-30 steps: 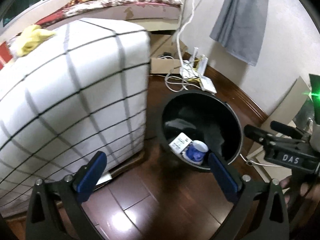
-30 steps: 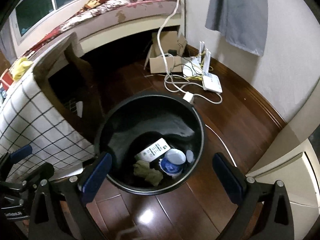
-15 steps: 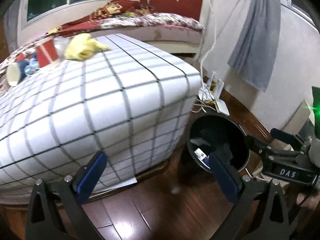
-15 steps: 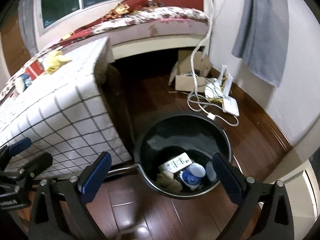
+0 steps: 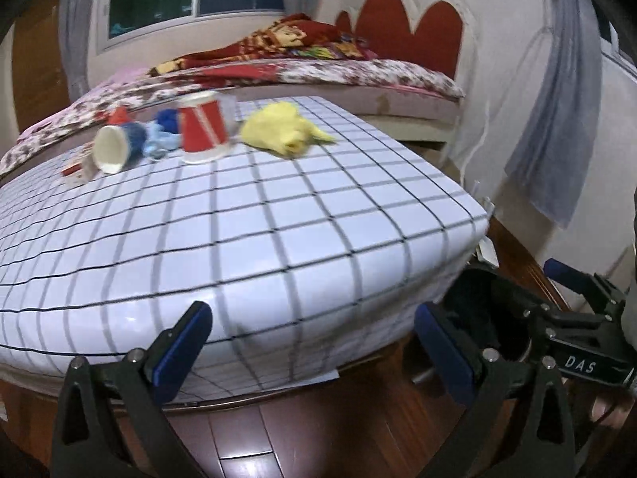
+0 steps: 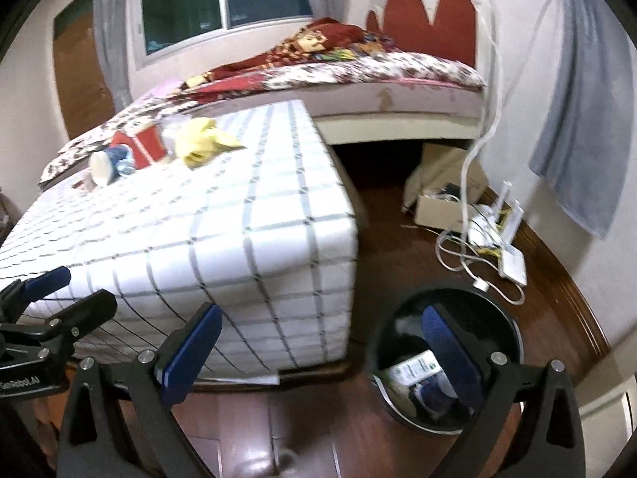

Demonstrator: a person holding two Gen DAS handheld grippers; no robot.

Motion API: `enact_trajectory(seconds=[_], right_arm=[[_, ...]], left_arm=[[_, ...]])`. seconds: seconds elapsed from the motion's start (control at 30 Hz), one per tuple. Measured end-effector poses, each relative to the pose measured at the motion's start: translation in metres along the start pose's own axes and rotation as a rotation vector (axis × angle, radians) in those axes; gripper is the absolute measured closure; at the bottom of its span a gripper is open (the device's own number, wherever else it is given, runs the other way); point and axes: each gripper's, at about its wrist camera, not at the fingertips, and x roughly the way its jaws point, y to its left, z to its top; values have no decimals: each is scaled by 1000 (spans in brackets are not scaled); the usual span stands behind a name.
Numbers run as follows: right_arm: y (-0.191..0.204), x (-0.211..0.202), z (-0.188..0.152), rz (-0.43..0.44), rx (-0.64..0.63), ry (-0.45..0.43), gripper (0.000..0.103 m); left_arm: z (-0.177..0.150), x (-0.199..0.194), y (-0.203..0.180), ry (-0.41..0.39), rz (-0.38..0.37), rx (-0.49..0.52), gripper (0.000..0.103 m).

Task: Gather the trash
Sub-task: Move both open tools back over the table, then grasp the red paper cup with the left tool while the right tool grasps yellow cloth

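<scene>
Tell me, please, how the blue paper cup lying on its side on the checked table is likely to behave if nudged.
The blue paper cup lies on its side, so it would probably roll in a curve. It looks like thin paper, likely light and easily crushed. Crowded against the red cup, it may bump it.

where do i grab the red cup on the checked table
Take the red cup across its middle, coming from the near side. It stands upside down, wide mouth on the checked table, so the tapered wall faces you. The yellow rag on its right sits close, so approach squarely.
</scene>
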Motion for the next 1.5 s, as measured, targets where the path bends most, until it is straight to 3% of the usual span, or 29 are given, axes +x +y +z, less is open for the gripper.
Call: enact_trajectory(seconds=[0.47, 0.7, 0.97, 1.03, 1.1, 1.2, 1.23, 1.27, 1.5], right_arm=[[91, 24, 79, 143, -152, -77, 1], [120, 69, 132, 149, -217, -44, 1], [143, 146, 170, 167, -256, 42, 1], [147, 168, 176, 172, -269, 81, 7], [151, 186, 179, 191, -277, 123, 21], [158, 212, 175, 216, -317, 198, 26], [157, 210, 175, 220, -331, 182, 40], [156, 209, 178, 224, -336, 176, 68], [128, 211, 191, 200, -268, 153, 69]], left_arm=[[35, -8, 93, -54, 97, -69, 1], [66, 16, 132, -55, 149, -95, 1], [92, 53, 141, -57, 113, -106, 1], [99, 63, 140, -56, 99, -103, 1], [106, 74, 136, -46, 94, -96, 2], [114, 88, 131, -34, 79, -93, 2], [118, 91, 129, -35, 74, -91, 2], [121, 95, 128, -34, 68, -92, 3], [146, 119, 116, -56, 51, -88, 9]])
